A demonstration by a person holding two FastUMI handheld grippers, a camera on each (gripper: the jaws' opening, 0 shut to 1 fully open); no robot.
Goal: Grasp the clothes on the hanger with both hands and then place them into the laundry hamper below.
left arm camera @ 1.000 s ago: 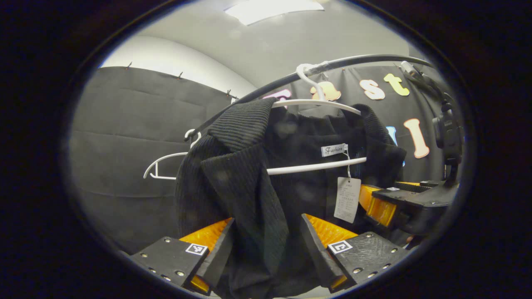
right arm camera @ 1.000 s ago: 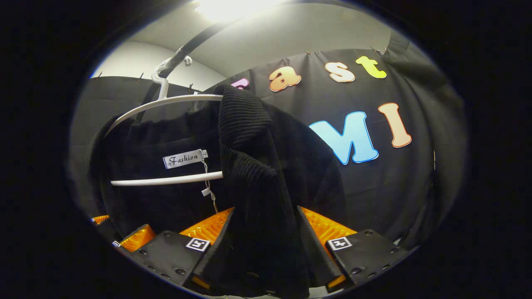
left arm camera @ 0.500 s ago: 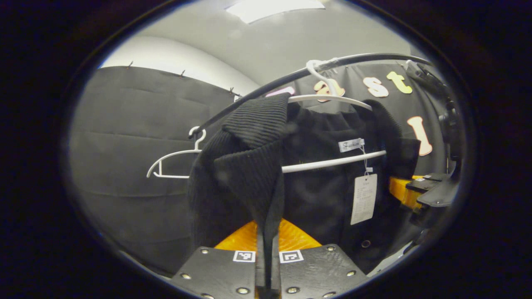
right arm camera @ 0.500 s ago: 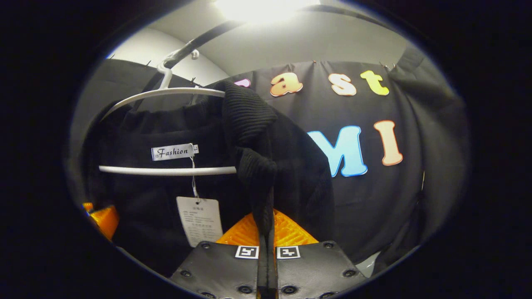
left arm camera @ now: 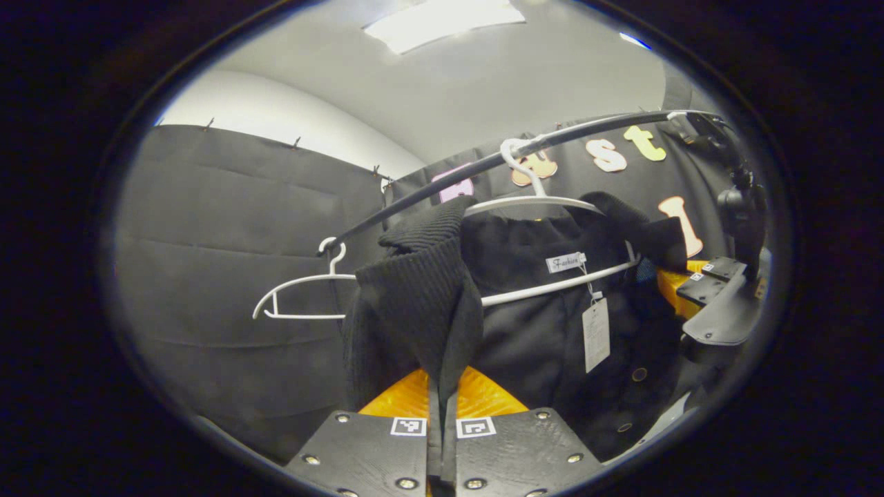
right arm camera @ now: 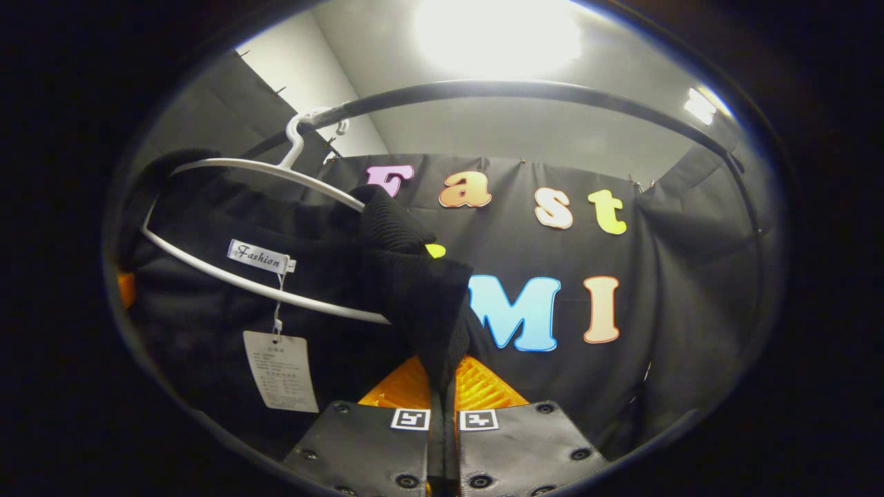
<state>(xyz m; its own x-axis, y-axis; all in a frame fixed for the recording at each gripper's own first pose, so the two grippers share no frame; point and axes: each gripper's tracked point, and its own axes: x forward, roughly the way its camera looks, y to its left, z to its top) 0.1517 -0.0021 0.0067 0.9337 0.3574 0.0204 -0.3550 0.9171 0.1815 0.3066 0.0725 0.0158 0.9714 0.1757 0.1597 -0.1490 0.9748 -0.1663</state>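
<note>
- Black ribbed-knit cardigan (left arm camera: 414, 304) on a white hanger (left arm camera: 532, 203), frame centre, paper tag (left arm camera: 595, 335) dangling.
- Left tongs (left arm camera: 440, 414) and right tongs (right arm camera: 442, 397) each pinch its lapel.

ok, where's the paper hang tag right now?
The white paper hang tag dangles inside the black knit garment, below the white hanger bar, right of the left gripper.

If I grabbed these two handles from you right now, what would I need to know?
Left gripper: shut on one front edge of the black garment.
Right gripper: shut on the other front edge.
The garment hangs on the white hanger, hooked over the dark rail. An empty hanger hangs beside it.
Done: both grasps.
Left: slip the garment off the hanger, lower it into the hamper, let go.
</note>
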